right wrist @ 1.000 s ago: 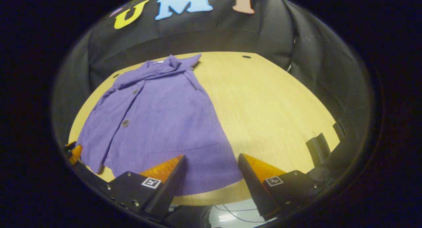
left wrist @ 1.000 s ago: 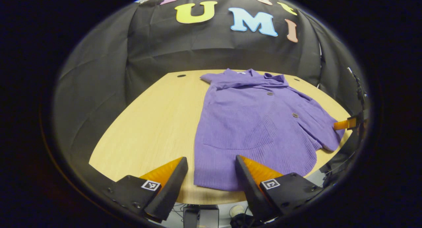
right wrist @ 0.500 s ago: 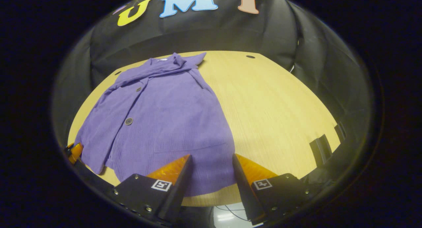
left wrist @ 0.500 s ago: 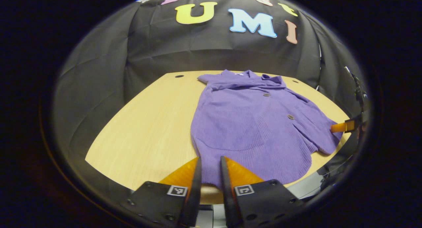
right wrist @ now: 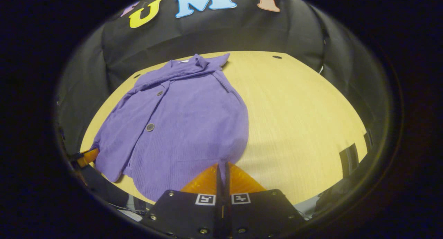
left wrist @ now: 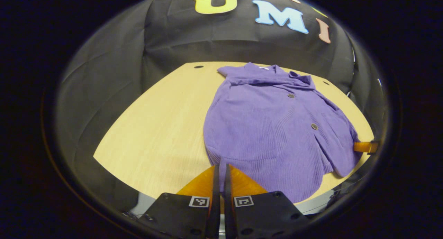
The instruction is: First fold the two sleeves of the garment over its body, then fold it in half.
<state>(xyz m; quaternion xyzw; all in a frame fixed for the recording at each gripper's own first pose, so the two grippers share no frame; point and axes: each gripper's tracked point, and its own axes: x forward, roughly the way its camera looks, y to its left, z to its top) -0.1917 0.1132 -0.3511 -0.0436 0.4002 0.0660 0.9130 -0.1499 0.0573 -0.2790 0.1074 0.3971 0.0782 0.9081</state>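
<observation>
My left gripper (left wrist: 220,168) is clamped on the left hem corner of the purple garment (left wrist: 273,125); my right gripper (right wrist: 222,166) is pinched on the right hem corner. The garment lies on the wooden table (left wrist: 162,128), stretching ahead of both tools. My worry: the knit is thin at each pinch, so an uneven lift could slip a corner free or skew the fold. Its long axis runs away from me, collar (right wrist: 193,64) at the far end.
</observation>
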